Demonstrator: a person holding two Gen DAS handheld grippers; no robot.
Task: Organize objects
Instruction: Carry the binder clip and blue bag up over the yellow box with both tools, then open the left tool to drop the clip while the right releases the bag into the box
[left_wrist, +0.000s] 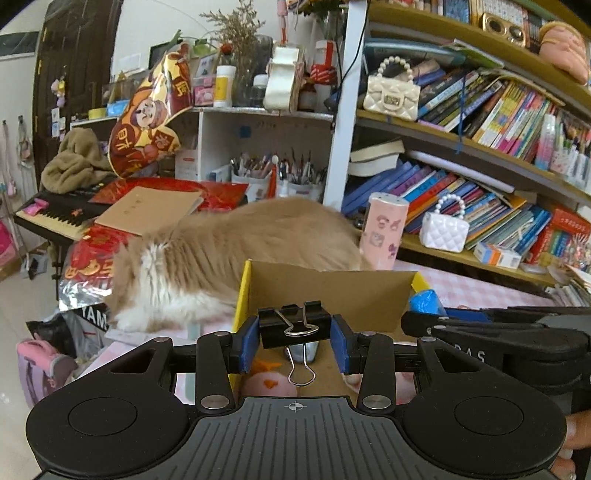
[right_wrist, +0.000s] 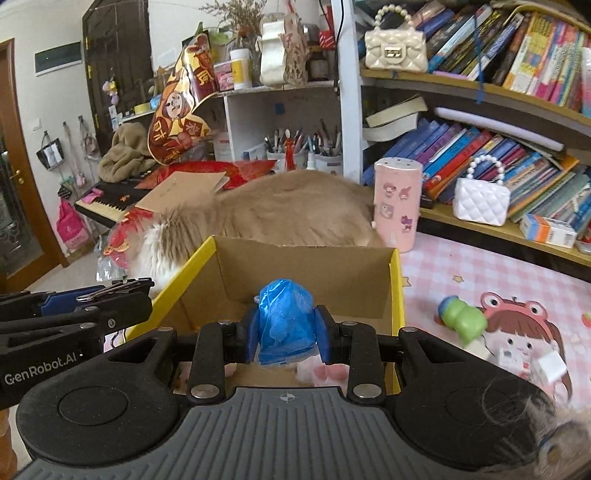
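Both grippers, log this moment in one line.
left gripper: black binder clip | right gripper: blue plastic bag roll | both over yellow-edged cardboard box

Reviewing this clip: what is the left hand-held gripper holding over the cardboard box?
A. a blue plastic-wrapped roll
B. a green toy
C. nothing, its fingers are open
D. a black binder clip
D: in the left wrist view the left hand-held gripper is shut on a black binder clip above the cardboard box; the blue plastic-wrapped roll sits in the right hand-held gripper.
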